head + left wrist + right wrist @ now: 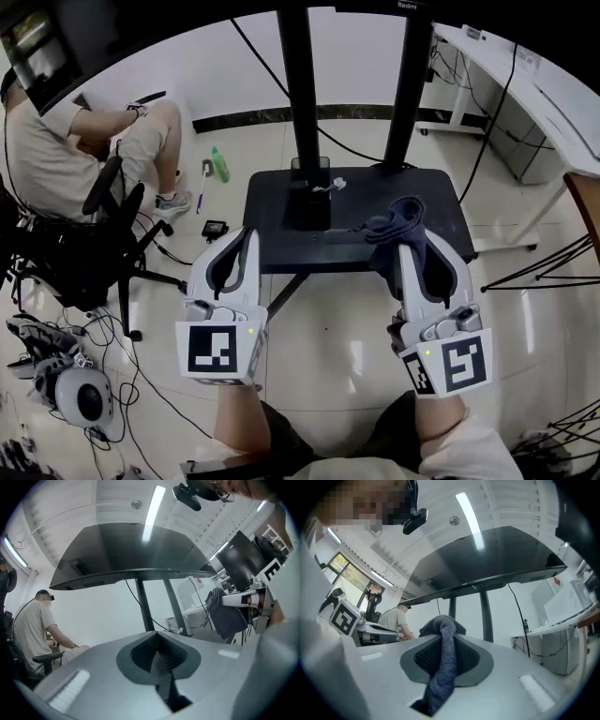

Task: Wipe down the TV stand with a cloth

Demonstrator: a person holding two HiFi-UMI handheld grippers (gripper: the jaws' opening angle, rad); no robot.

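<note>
Black TV stand [272,214] and green bottle [219,165] on glossy tiled floor [328,356]

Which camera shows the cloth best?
The right gripper view: the cloth sits central, pinched between the jaws. The head view shows it bunched in the right hand-held gripper; the left gripper view, hanging at far right.

An office or lab workroom: tiled floor [337,347], white desks [525,80] at upper right, a person [47,150] in a wheeled office chair [122,225] at left, loose cables [111,328], ceiling strip lights [151,513], a black TV stand [361,211] at centre.
</note>
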